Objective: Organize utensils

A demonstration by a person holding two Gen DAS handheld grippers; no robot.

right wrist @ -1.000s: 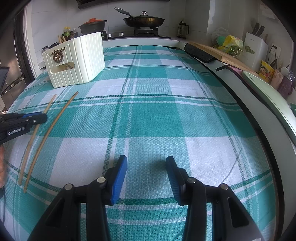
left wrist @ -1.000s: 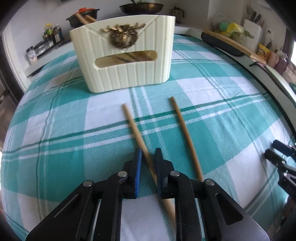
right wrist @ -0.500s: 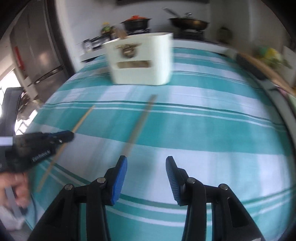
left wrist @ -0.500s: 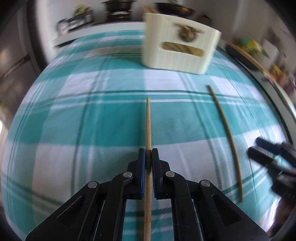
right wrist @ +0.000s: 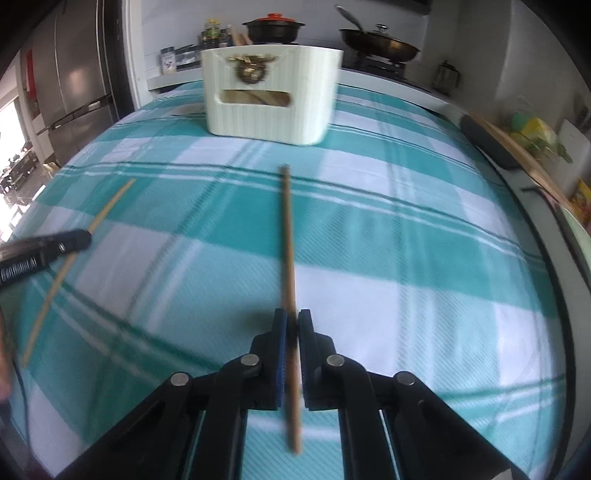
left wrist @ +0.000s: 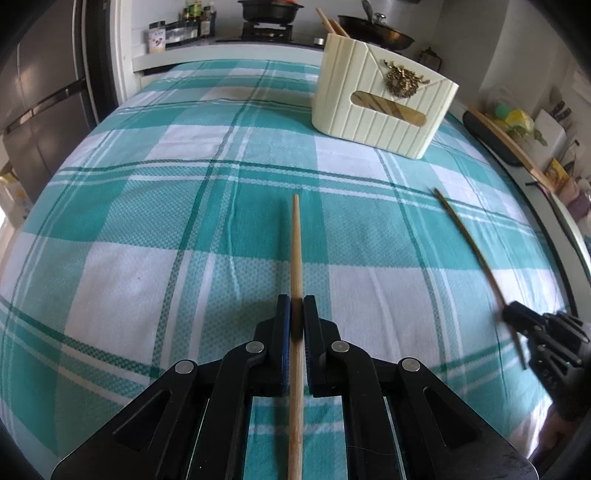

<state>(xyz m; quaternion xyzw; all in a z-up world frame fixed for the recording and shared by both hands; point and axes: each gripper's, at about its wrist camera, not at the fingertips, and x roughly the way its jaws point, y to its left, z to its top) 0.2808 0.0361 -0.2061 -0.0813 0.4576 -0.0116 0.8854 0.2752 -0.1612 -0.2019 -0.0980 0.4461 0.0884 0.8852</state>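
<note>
A pale wooden chopstick [left wrist: 295, 258] was clamped between the closed jaws of the left gripper [left wrist: 294, 314], above the teal-and-white checked tablecloth [left wrist: 184, 221]. A second, darker wooden chopstick [right wrist: 287, 240] was gripped likewise by the right gripper [right wrist: 291, 332]. Beyond stood a cream ribbed plastic holder [left wrist: 380, 107] containing more chopsticks. A steel refrigerator [right wrist: 77, 81] and black pots on a stove [right wrist: 275, 29] were seen behind

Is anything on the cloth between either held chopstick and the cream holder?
Nothing visible. Only bare teal checked tablecloth lies between each wooden chopstick and the cream ribbed plastic utensil holder.
</note>
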